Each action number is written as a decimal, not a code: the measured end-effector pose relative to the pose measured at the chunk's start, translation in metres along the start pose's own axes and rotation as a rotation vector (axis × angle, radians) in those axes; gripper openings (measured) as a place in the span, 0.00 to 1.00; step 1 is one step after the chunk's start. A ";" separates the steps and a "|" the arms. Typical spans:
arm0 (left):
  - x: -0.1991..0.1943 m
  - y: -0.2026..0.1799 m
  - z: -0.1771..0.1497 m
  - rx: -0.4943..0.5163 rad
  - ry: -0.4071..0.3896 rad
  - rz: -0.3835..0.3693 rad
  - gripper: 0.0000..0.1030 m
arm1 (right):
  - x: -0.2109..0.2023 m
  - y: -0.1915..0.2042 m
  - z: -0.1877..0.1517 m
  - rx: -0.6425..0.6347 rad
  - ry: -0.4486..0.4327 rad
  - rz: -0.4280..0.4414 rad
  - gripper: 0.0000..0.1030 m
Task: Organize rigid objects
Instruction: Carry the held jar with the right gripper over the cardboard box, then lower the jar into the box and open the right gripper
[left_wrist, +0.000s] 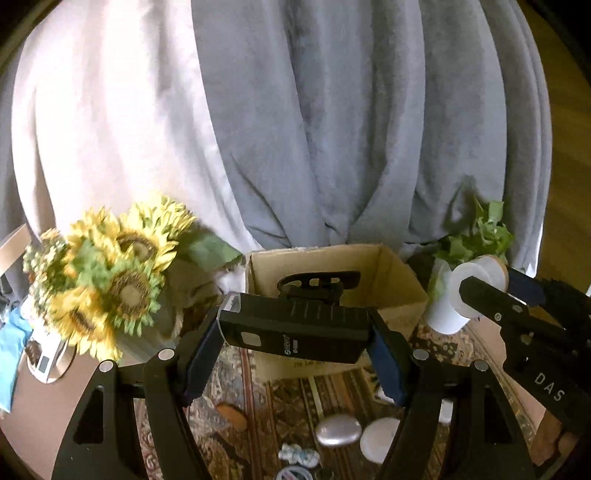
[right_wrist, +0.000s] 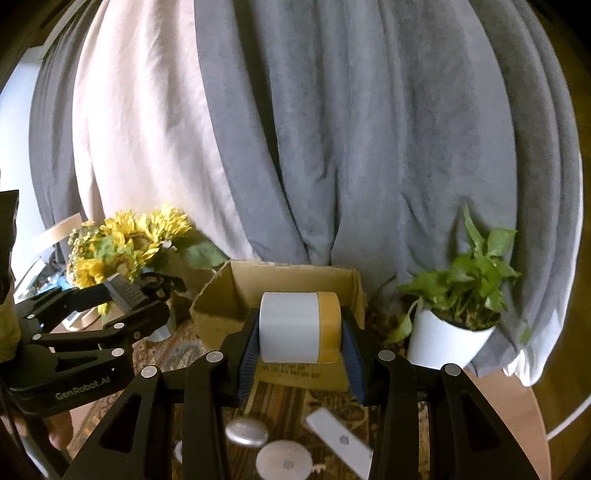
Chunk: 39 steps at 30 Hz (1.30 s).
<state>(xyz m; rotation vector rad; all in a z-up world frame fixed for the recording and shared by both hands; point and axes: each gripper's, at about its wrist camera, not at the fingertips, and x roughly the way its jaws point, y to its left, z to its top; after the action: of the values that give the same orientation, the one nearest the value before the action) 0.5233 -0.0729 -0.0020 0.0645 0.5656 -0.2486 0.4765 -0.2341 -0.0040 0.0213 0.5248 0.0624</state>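
Note:
My left gripper (left_wrist: 295, 332) is shut on a black box-shaped device (left_wrist: 295, 330) with a clear end and a mounting bracket, held in the air in front of the open cardboard box (left_wrist: 406, 280). My right gripper (right_wrist: 300, 330) is shut on a white roll with a yellow end (right_wrist: 299, 326), held in front of the same box (right_wrist: 218, 301). The right gripper with its roll shows at the right of the left wrist view (left_wrist: 476, 291). The left gripper with the black device shows at the left of the right wrist view (right_wrist: 125, 295).
Sunflowers (left_wrist: 110, 273) stand left of the box and a white potted plant (right_wrist: 450, 332) right of it. On the patterned cloth below lie a silver oval (right_wrist: 246, 432), a white disc (right_wrist: 284, 461), a white remote (right_wrist: 338, 445) and a brown oval (left_wrist: 232, 416). Curtains hang behind.

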 end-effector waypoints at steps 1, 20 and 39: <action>0.004 0.000 0.003 0.002 0.003 0.000 0.71 | 0.005 -0.002 0.003 0.001 0.003 0.004 0.40; 0.104 0.013 0.056 0.023 0.199 -0.031 0.71 | 0.110 -0.021 0.043 0.048 0.186 0.065 0.40; 0.190 0.010 0.047 0.057 0.457 -0.018 0.71 | 0.188 -0.034 0.031 0.040 0.421 0.041 0.40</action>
<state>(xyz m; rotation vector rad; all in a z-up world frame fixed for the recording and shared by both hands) 0.7051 -0.1102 -0.0649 0.1745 1.0135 -0.2687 0.6561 -0.2559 -0.0721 0.0588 0.9467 0.0977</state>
